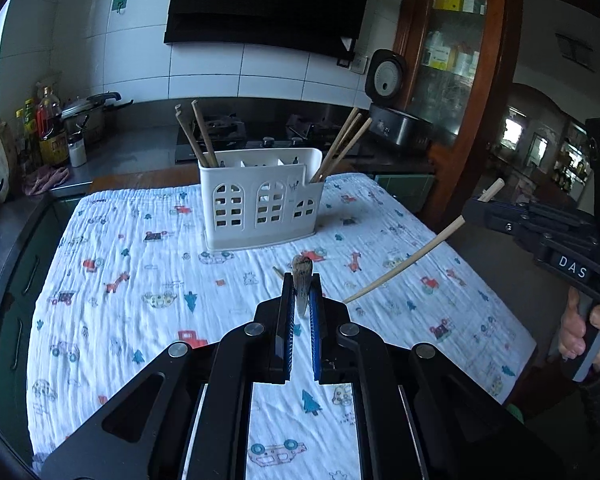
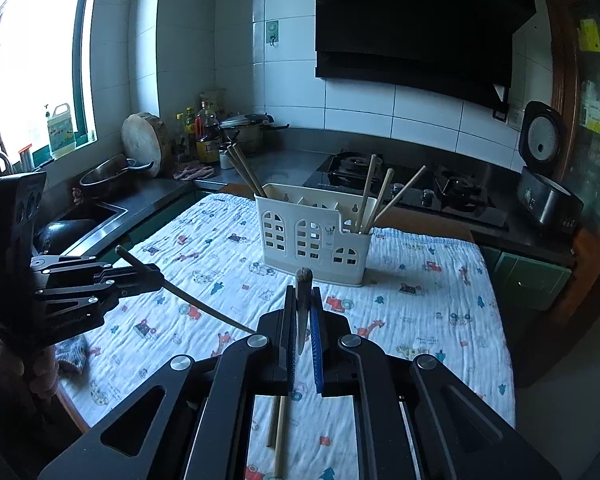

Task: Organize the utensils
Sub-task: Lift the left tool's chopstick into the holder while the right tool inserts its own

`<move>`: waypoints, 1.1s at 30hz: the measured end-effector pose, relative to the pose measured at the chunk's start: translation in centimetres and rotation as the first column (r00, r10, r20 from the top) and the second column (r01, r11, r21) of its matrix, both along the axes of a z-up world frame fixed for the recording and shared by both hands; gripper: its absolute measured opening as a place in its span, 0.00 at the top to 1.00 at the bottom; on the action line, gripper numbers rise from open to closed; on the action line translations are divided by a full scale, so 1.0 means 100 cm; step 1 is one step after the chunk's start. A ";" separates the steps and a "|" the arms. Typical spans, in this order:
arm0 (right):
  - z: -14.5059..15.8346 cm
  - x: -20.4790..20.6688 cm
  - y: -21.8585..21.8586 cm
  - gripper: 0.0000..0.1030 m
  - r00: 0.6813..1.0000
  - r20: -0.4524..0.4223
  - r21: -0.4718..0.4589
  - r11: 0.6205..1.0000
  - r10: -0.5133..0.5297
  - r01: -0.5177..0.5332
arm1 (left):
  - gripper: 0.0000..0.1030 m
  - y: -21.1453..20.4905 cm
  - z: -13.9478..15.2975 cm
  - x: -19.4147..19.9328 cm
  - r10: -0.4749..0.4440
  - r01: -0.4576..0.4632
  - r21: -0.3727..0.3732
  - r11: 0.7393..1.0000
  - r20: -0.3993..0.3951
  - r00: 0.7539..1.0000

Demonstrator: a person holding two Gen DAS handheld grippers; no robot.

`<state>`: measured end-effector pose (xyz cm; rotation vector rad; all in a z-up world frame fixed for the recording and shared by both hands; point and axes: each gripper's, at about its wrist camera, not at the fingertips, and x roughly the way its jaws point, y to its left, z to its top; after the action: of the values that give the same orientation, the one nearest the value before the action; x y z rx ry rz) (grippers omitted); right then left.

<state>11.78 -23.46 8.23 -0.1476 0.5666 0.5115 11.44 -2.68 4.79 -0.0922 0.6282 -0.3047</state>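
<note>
Item: two wooden chopsticks, one per gripper. The left gripper [image 1: 301, 292] is clamped on a chopstick [image 1: 303, 276] seen end-on, its butt worn and darkened, poking up above the blue pads; from the right wrist view the same stick [image 2: 204, 304] runs long, thin and dark through the left gripper [image 2: 156, 276]. The right gripper [image 2: 303, 300] is likewise closed on a chopstick [image 2: 303, 280] with a grey, frayed end (paler along its length in the left view [image 1: 404, 266]).

Ahead of both grippers: white utensil holder [image 1: 260, 200] with arched window cut-outs, upright on a printed cloth [image 1: 140, 280], chopsticks leaning in its end compartments.

Beneath the right gripper: two more chopsticks [image 2: 278, 428] lying side by side on the cloth.
</note>
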 end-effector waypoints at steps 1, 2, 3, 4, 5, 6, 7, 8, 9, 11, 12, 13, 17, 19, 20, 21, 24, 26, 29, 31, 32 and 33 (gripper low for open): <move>0.005 0.004 0.002 0.94 1.000 0.000 -0.001 1.000 0.001 -0.001 | 0.94 0.000 0.003 0.005 -0.008 0.008 0.004 1.000 -0.003 1.000; 0.009 0.008 0.004 0.94 1.000 -0.002 -0.002 1.000 0.003 -0.003 | 0.94 -0.001 0.005 0.011 -0.009 0.009 0.013 1.000 -0.005 1.000; 0.014 0.013 0.005 0.94 1.000 -0.008 0.004 1.000 0.007 -0.007 | 0.94 -0.001 0.009 0.017 -0.013 0.014 0.017 1.000 -0.009 1.000; 0.020 0.018 0.006 0.94 1.000 -0.015 0.009 1.000 0.011 -0.011 | 0.94 -0.001 0.012 0.022 -0.021 0.021 0.014 1.000 -0.010 1.000; 0.026 0.023 0.008 0.94 1.000 -0.014 0.005 1.000 0.014 -0.014 | 0.94 0.000 0.016 0.026 -0.024 0.025 0.014 1.000 -0.010 1.000; 0.031 0.027 0.008 0.94 1.000 -0.010 0.002 1.000 0.015 -0.015 | 0.94 0.000 0.022 0.033 -0.028 0.028 0.016 0.999 -0.007 1.000; 0.039 0.032 0.011 0.94 1.000 -0.004 -0.005 1.000 0.015 -0.015 | 0.94 0.000 0.028 0.037 -0.034 0.034 0.014 0.999 -0.004 0.999; 0.045 0.036 0.012 0.94 1.000 -0.002 -0.011 1.000 0.017 -0.017 | 0.94 0.001 0.034 0.042 -0.036 0.036 0.016 0.999 0.001 0.999; 0.053 0.042 0.014 0.94 1.000 0.002 -0.013 1.000 0.017 -0.017 | 0.94 0.001 0.042 0.047 -0.036 0.036 0.025 0.999 0.012 0.999; 0.069 0.051 0.017 0.94 1.000 0.023 -0.022 1.000 0.013 -0.012 | 0.94 0.004 0.059 0.056 -0.039 0.038 0.019 0.999 0.035 0.999; 0.076 0.056 0.019 0.94 0.999 0.029 -0.021 1.000 0.014 -0.013 | 0.94 0.005 0.070 0.062 -0.040 0.039 0.018 0.999 0.053 0.998; 0.082 0.061 0.020 0.94 0.999 0.032 -0.020 1.000 0.013 -0.013 | 0.94 0.006 0.082 0.066 -0.036 0.034 0.027 0.999 0.076 0.996; 0.107 0.086 0.025 0.94 0.997 0.073 -0.024 1.000 -0.007 0.009 | 0.94 0.009 0.120 0.086 -0.011 0.004 0.048 0.999 0.147 0.989; 0.113 0.097 0.026 0.94 0.997 0.080 -0.022 1.000 -0.016 0.017 | 0.94 0.011 0.134 0.099 0.006 -0.017 0.058 0.998 0.175 0.985; 0.116 0.104 0.027 0.94 0.996 0.084 -0.022 0.999 -0.022 0.024 | 0.94 0.012 0.138 0.105 0.015 -0.026 0.059 0.998 0.181 0.983; 0.117 0.110 0.027 0.94 0.996 0.086 -0.025 0.999 -0.027 0.029 | 0.94 0.013 0.141 0.113 0.027 -0.039 0.063 0.997 0.185 0.982; 0.119 0.127 0.031 0.94 0.995 0.091 -0.033 0.999 -0.040 0.043 | 0.94 0.017 0.141 0.135 0.045 -0.057 0.063 0.996 0.173 0.984; 0.118 0.139 0.034 0.94 0.995 0.087 -0.045 0.998 -0.048 0.052 | 0.94 0.019 0.136 0.149 0.082 -0.098 0.088 0.991 0.176 0.981; 0.109 0.154 0.039 0.94 0.996 0.069 -0.055 0.997 -0.048 0.052 | 0.94 0.028 0.128 0.168 0.099 -0.108 0.059 0.992 0.142 0.985; 0.102 0.164 0.041 0.94 0.997 0.056 -0.062 0.997 -0.048 0.051 | 0.94 0.033 0.118 0.179 0.107 -0.113 0.049 0.992 0.120 0.987; 0.097 0.167 0.042 0.94 0.998 0.044 -0.062 0.997 -0.045 0.048 | 0.94 0.035 0.114 0.184 0.107 -0.112 0.044 0.993 0.104 0.989; 0.094 0.171 0.044 0.94 0.998 0.038 -0.067 0.997 -0.045 0.048 | 0.94 0.037 0.110 0.187 0.108 -0.112 0.043 0.993 0.095 0.990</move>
<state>28.86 -19.07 17.59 -0.2078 0.5513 0.4435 30.18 1.01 15.83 -0.0657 0.5362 -0.1857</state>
